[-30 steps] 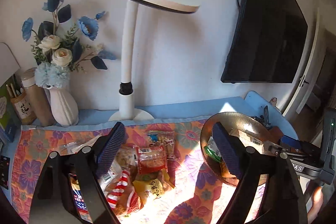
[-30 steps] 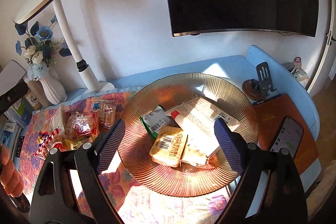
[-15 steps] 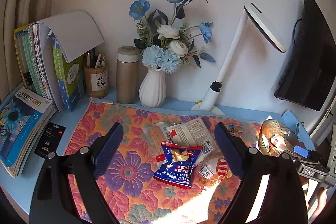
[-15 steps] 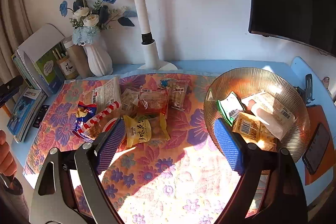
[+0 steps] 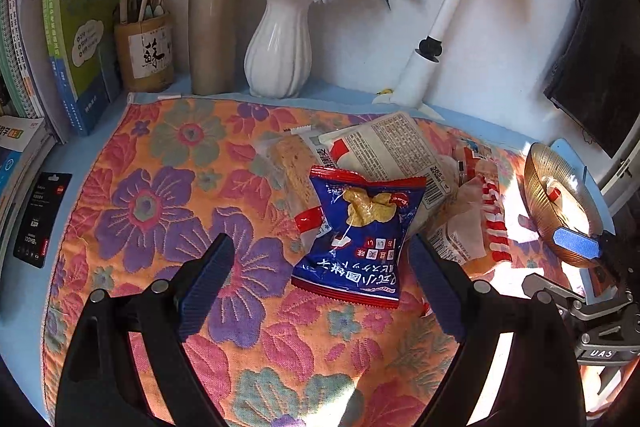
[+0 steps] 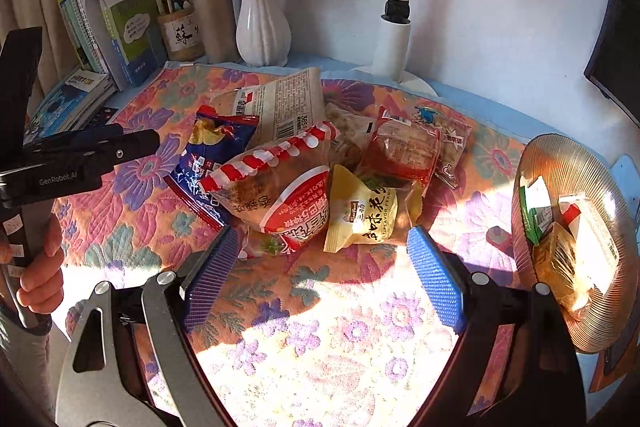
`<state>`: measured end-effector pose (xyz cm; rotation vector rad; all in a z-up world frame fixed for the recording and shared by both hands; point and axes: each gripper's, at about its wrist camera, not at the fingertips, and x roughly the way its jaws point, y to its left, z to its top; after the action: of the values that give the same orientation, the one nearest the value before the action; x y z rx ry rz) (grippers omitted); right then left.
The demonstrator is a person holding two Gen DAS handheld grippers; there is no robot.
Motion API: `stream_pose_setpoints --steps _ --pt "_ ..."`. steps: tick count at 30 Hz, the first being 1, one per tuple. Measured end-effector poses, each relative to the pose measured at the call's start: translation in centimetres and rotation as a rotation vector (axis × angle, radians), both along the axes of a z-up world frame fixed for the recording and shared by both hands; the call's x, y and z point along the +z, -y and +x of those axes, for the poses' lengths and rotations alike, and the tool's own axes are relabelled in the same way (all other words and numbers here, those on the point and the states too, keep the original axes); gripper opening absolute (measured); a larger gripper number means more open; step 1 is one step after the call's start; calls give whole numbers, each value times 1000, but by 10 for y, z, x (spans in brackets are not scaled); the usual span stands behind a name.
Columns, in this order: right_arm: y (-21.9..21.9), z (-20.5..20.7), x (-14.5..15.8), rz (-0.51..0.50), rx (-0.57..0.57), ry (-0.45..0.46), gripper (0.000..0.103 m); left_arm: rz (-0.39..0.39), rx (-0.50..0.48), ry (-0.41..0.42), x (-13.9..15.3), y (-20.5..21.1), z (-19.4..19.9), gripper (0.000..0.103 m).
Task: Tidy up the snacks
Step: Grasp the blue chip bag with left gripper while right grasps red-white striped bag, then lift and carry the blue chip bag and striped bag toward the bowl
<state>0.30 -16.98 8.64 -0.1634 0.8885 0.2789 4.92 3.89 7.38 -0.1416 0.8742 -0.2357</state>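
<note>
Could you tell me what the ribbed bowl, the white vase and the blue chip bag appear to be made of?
Ribbed bowl: likely amber glass or clear plastic; light passes through its fine ridges. White vase: apparently glazed ceramic, smooth, fluted, softly shiny. Blue chip bag: glossy plastic film, crinkled, with crimped edges.

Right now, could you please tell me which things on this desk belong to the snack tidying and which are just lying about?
Part of the job:
blue crisp bag
yellow peanut pack
red-striped bread bag
red snack pack
white wrapper
ribbed bowl

Just lying about:
vase
flask
pen pot
books
lamp
</note>
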Motion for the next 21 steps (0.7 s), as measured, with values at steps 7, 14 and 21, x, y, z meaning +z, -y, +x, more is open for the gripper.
stream_pose_setpoints --steps 7,14,21 --pt "-17 17 -19 11 59 -24 87 -32 -51 -95 -44 25 35 87" --pt "-20 36 -31 6 88 -23 87 -64 -84 -125 -66 36 47 86" --pt "-22 48 -40 43 104 -40 78 -95 -85 -119 -68 33 46 74"
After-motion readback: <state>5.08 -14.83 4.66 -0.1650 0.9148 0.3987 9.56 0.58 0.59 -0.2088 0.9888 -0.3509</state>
